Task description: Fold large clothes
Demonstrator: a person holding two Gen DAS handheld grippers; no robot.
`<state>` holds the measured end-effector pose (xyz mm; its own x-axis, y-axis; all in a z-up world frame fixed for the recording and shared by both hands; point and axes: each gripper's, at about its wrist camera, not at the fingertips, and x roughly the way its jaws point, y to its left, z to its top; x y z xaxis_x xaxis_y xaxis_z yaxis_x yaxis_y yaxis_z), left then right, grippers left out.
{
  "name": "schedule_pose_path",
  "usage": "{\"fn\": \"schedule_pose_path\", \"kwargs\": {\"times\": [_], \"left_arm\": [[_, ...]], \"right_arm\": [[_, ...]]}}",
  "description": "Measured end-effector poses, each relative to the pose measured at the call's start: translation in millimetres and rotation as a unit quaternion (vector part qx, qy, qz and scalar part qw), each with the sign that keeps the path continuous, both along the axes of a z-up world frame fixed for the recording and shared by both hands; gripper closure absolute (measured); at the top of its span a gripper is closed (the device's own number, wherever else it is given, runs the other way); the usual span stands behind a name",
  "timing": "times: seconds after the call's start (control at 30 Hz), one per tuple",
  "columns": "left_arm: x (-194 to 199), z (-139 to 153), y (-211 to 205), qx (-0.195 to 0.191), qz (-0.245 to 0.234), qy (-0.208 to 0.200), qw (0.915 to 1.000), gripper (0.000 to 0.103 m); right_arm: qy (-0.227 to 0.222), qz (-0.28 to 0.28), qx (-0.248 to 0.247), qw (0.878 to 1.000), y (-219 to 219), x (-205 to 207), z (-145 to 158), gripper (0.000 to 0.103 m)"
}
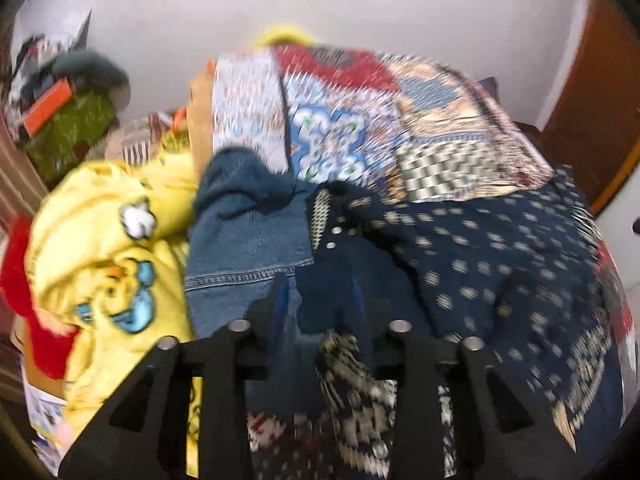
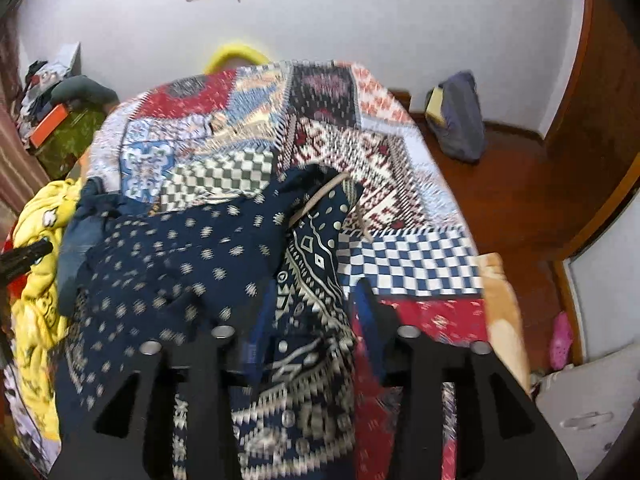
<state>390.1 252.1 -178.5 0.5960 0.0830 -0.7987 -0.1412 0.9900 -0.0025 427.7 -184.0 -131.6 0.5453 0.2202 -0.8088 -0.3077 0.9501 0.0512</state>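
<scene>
Bed with patchwork quilt [image 2: 408, 264], white wall behind. Item: navy printed garment [image 2: 180, 248], heaped at near-left edge; soft, light, floppy. Take by hem or seam corners. Left gripper [image 1: 320, 308], right gripper [image 2: 316, 312]: jaws parted, pads off cloth.

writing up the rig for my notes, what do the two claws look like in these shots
Both look alike. The left claw and right claw are matte black, each with two flat tapering fingers edged in blue. Behind them, black angular linkage arms have triangular cut-outs and round silver pins at the pivots. No cables, markings, sleeves or hands show.
</scene>
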Motion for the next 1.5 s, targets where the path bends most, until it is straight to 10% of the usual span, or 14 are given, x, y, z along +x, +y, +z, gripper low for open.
{"fn": "schedule_pose_path", "kwargs": {"times": [0.27, 0.43, 0.73, 1.2, 1.3, 1.5], "left_arm": [[-77.5, 58.7, -39.1, 0.012, -0.046, -0.048, 0.9977, 0.043], [-113.6, 61.7, -49.8, -0.003, -0.064, -0.039, 0.9972, 0.032], [-162.0, -19.4, -34.6, -0.105, -0.055, 0.064, 0.9909, 0.026], [-215.3, -116.8, -41.7, -0.276, -0.026, 0.143, 0.9499, 0.027], [-218.5, -118.2, -46.5, -0.308, -0.032, 0.139, 0.9408, 0.036], [-217.5, -103.2, -65.8, -0.287, -0.062, 0.114, 0.9491, 0.068]], "right_arm": [[-0.032, 0.031, 0.033, 0.998, -14.8, -69.1, 55.6, 0.029], [-0.001, 0.058, 0.048, 0.997, -21.4, -105.4, 46.9, 0.028], [0.100, 0.062, 0.018, 0.993, -35.5, -137.4, -35.0, 0.028], [0.172, 0.028, 0.086, 0.981, -46.3, -167.8, -108.6, 0.028], [0.189, 0.048, 0.126, 0.973, -43.7, -170.8, -110.6, 0.054], [0.175, 0.070, 0.111, 0.976, -32.3, -173.3, -109.3, 0.094]]}}
